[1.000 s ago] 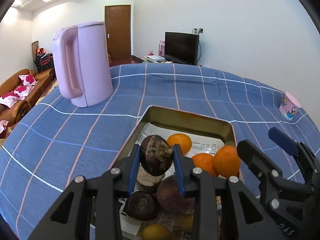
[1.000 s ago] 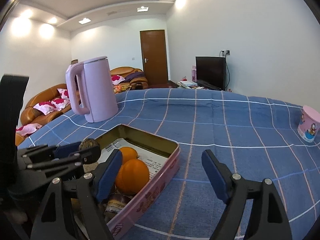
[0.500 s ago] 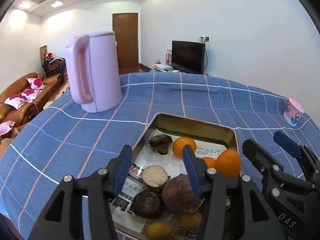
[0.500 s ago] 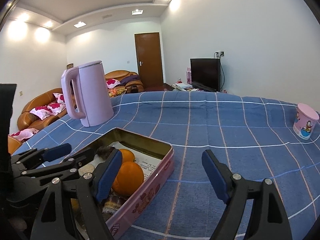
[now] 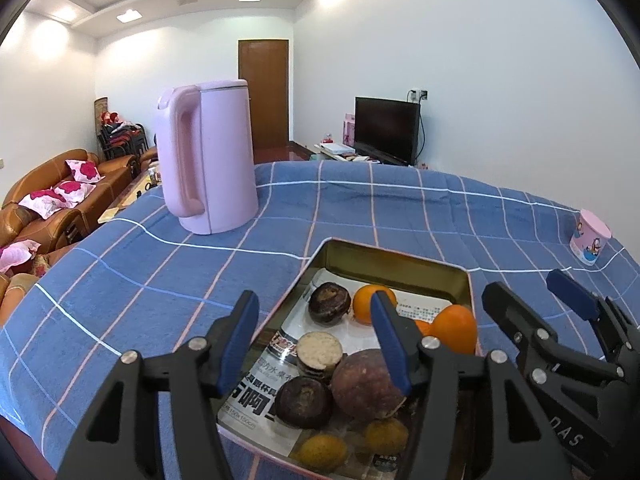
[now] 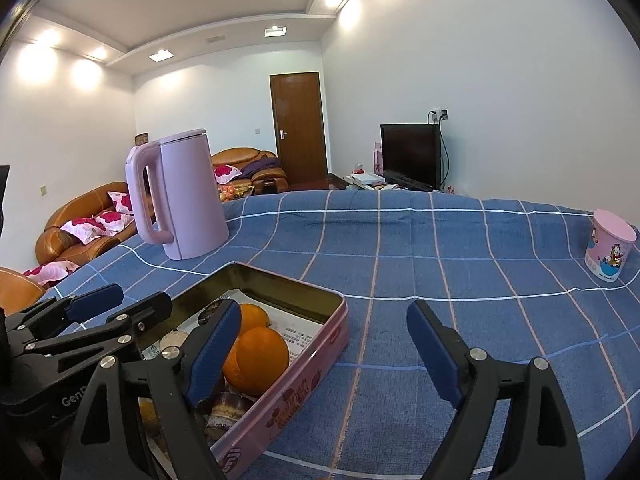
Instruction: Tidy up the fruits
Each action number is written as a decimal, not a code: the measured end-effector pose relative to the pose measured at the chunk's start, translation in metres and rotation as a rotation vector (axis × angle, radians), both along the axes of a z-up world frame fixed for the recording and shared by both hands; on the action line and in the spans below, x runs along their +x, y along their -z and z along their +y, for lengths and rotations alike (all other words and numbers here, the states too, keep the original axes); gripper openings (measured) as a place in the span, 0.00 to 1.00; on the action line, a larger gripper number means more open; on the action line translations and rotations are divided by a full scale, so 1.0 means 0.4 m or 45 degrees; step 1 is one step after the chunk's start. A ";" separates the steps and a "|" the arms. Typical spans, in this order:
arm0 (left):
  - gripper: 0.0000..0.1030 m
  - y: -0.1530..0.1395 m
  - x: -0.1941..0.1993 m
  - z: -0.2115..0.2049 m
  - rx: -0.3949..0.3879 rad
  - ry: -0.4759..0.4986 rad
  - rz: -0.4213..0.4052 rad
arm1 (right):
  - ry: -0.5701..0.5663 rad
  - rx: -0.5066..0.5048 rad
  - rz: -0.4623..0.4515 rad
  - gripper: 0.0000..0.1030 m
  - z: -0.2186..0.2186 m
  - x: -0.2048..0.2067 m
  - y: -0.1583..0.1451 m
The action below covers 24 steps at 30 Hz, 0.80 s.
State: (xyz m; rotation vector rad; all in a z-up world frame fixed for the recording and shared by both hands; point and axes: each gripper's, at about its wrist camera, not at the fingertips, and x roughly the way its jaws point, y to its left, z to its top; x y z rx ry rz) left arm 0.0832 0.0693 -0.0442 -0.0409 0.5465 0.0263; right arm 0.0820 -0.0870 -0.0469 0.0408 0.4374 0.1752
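A pink metal tin [image 5: 400, 258] [image 6: 304, 376] lined with printed paper sits on the blue checked cloth. It holds a dark brown fruit [image 5: 329, 302] at its far left, oranges [image 5: 454, 328] [image 6: 260, 354], more dark fruits [image 5: 304, 402], a large reddish-brown one [image 5: 370, 384] and small yellow ones [image 5: 324, 452]. My left gripper [image 5: 316, 340] is open and empty above the tin's near left part. My right gripper [image 6: 324, 354] is open and empty over the tin's right rim; it also shows in the left wrist view [image 5: 532, 300].
A tall pink kettle [image 5: 208, 164] [image 6: 180, 196] stands on the cloth behind and left of the tin. A pink cartoon cup [image 5: 590, 236] [image 6: 610, 250] stands at the far right. The table's left edge drops toward brown sofas [image 5: 44, 204].
My left gripper opened and let go of the dark brown fruit, which now lies in the tin's far left corner. The left gripper drew back and up. The right gripper stayed open.
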 end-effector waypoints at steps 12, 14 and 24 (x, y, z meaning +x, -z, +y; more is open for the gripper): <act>0.66 -0.010 -0.019 0.023 -0.018 -0.051 -0.041 | -0.001 -0.019 -0.018 0.85 0.009 -0.005 -0.003; 0.66 -0.009 -0.021 0.025 -0.021 -0.051 -0.040 | -0.001 -0.026 -0.022 0.85 0.012 -0.006 -0.004; 0.69 -0.009 -0.019 0.027 -0.021 -0.052 -0.040 | 0.000 -0.028 -0.025 0.86 0.014 -0.008 -0.005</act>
